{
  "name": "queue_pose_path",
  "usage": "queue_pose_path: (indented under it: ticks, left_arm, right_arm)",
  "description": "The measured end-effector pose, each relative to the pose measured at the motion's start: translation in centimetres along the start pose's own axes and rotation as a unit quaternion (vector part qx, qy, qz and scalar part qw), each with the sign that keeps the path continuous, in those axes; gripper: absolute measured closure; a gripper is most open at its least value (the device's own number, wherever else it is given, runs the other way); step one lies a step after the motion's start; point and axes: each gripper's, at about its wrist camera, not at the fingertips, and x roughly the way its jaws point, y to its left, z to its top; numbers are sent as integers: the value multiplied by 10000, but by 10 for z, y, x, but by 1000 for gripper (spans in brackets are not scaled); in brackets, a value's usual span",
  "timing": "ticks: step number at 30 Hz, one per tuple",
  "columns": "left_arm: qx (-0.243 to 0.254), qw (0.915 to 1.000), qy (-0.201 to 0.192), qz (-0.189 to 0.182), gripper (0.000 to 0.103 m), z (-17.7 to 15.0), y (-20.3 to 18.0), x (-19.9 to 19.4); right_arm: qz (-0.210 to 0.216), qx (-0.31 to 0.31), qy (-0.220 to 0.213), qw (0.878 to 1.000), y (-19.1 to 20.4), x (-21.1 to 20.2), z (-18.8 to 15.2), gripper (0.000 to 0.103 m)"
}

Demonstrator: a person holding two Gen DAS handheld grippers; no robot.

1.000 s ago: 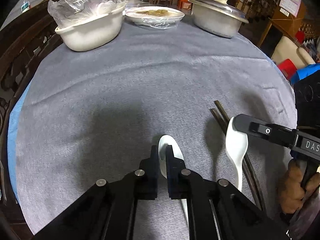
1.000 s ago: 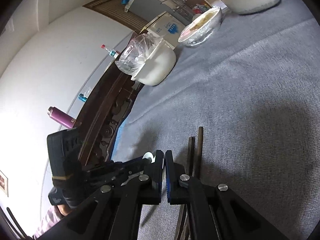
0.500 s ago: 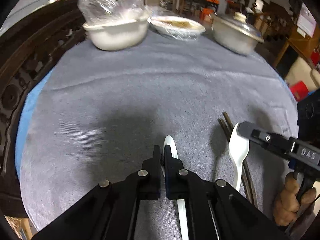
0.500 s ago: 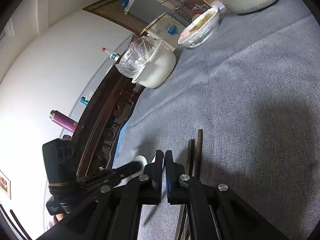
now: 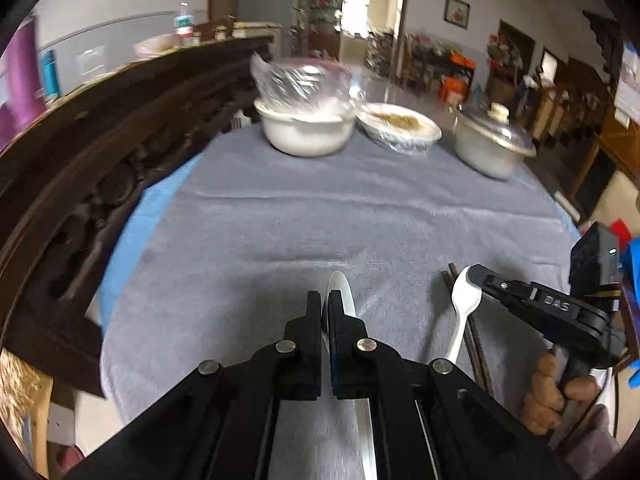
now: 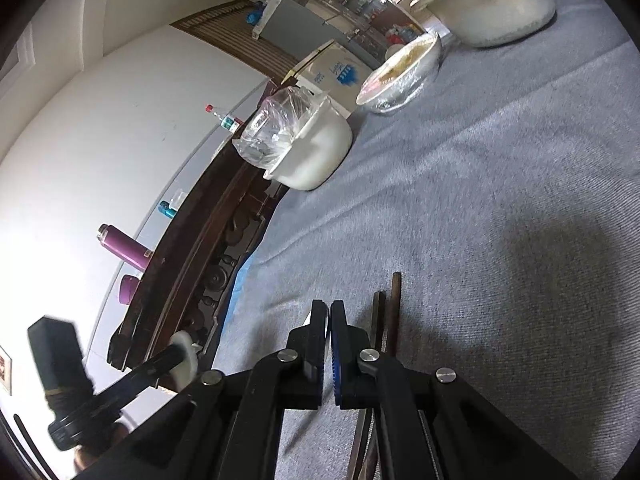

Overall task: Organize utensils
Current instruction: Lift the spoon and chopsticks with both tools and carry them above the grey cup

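My left gripper (image 5: 325, 300) is shut on a white spoon (image 5: 342, 292) and holds it above the grey cloth; it also shows at the lower left of the right wrist view (image 6: 176, 354). My right gripper (image 6: 329, 310) is shut on a second white spoon (image 5: 464, 300), whose bowl shows beside the right gripper's tip (image 5: 478, 274) in the left wrist view. A pair of dark chopsticks (image 6: 388, 312) lies on the cloth just right of the right gripper's jaws; they also show under the second spoon (image 5: 476, 344).
At the far side of the grey tablecloth (image 5: 360, 216) stand a white bowl under plastic film (image 5: 306, 128), a wrapped dish of food (image 5: 400, 128) and a lidded metal pot (image 5: 492, 144). A dark carved wooden rail (image 5: 100, 152) runs along the left edge.
My left gripper has risen and tilted up with its spoon, so more of the room shows. My right gripper has held its spoon nearly still over the chopsticks.
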Motion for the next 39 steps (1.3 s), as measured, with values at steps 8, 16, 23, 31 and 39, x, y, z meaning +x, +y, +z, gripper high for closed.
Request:
queue_pose_path:
  ticks: [8, 16, 23, 31, 39]
  left_arm:
    - [-390, 9978, -472, -236, 100, -18, 12, -55]
    - [-364, 9924, -1033, -553, 100, -18, -3, -112]
    - [-330, 9783, -1928, -679, 100, -15, -15, -181]
    - [-169, 9694, -2375, -601, 100, -34, -35, -215]
    - [-238, 9670, -2477, -548, 100, -49, -44, -216]
  right_arm:
    - [-748, -306, -232, 9965, 9, -24, -8, 100]
    - [-1967, -1161, -1508, 9618, 68, -163, 7, 100]
    - [-2521, -2373, -2951, 8905, 186, -263, -26, 100]
    - [-2717, -3073, -3485, 8428, 258, -273, -92, 100]
    - [-2837, -3337, -3197, 8402, 269, -254, -129, 100]
